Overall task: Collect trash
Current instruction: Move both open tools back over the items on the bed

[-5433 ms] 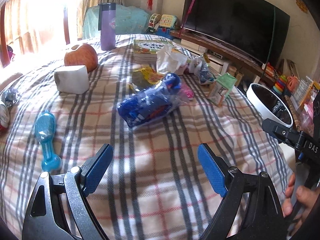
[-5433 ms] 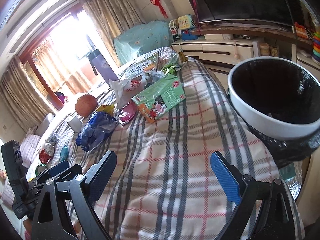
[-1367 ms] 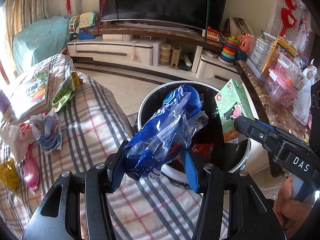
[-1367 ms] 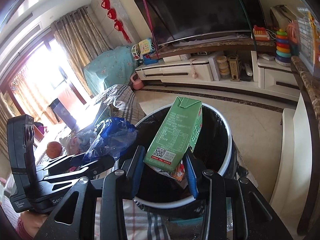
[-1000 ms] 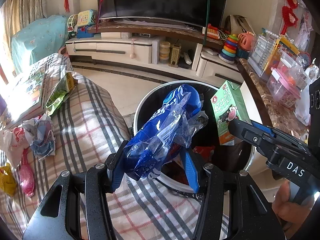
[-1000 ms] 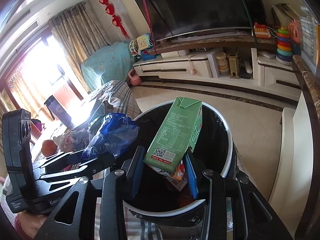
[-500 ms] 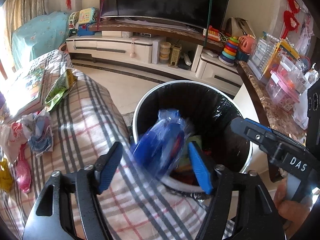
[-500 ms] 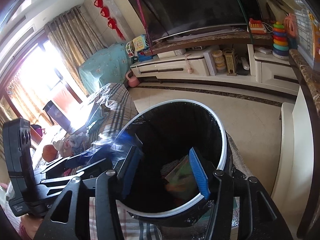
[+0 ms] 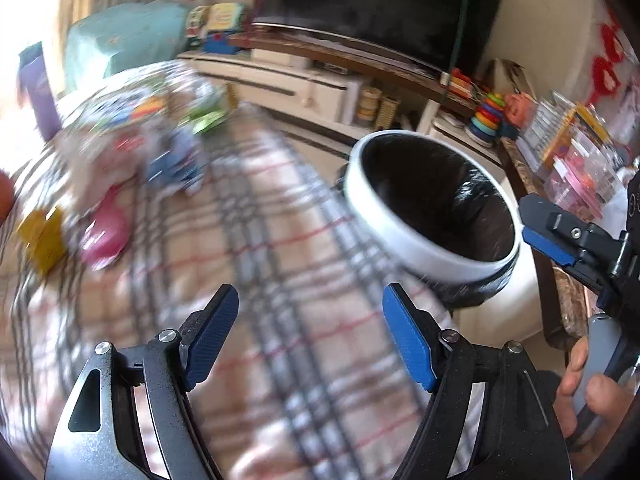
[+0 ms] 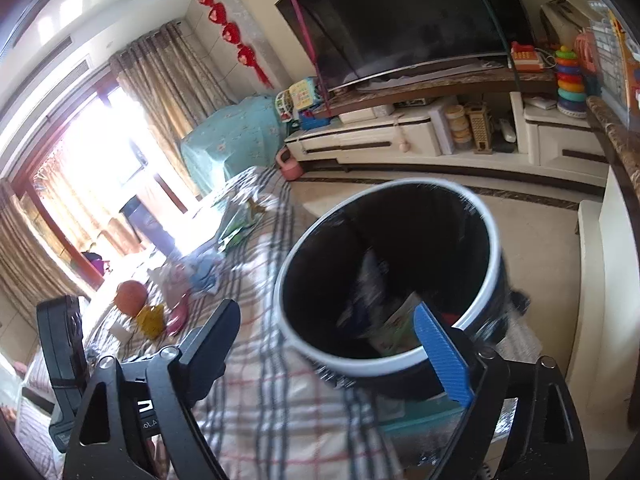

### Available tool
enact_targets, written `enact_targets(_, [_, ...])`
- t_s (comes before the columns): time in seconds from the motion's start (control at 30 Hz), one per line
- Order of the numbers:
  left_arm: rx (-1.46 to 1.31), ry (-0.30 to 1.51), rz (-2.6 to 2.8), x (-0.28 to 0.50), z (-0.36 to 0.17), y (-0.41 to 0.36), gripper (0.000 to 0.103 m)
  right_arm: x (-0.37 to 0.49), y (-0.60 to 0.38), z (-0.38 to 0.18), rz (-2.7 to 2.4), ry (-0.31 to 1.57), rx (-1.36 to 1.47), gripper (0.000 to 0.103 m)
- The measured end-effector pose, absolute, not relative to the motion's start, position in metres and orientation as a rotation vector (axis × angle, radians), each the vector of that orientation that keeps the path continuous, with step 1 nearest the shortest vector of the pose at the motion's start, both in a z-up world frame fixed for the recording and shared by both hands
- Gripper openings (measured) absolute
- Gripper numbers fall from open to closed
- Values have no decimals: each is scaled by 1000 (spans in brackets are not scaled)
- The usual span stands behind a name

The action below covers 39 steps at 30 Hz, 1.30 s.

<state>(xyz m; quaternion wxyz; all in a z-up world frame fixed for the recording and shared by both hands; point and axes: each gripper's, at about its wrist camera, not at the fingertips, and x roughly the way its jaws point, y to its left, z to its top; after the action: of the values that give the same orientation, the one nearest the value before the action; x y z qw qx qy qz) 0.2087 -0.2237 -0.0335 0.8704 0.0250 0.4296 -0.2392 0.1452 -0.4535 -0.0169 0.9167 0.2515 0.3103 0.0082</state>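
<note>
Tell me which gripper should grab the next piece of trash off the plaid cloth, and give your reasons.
Left, probably. The left gripper is open, empty and faces the plaid cloth where the pink wrapper and yellow wrapper lie. The right gripper, also open and empty, hangs at the bin.

The left gripper (image 9: pixel 310 336) and the right gripper (image 10: pixel 332 334) share black frames, silver screws at the finger pivots and ribbed blue pads (image 9: pixel 406 342).

Left gripper (image 9: pixel 310 332) and right gripper (image 10: pixel 340 344): jaws just opened, empty.
</note>
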Motion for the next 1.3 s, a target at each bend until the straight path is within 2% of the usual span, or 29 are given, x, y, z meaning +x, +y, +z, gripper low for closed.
enact_targets(0.5, [-40, 885, -288, 178, -39, -97, 77, 150, -354, -33, 181, 694, 494, 94])
enact_targets(0.83, [-90, 878, -180, 164, -42, -34, 77, 155, -301, -32, 276, 681, 424, 94])
enact_targets(1.3, [-156, 888, 5, 178, -43, 40, 77, 186, -256, -40, 342, 774, 337, 93])
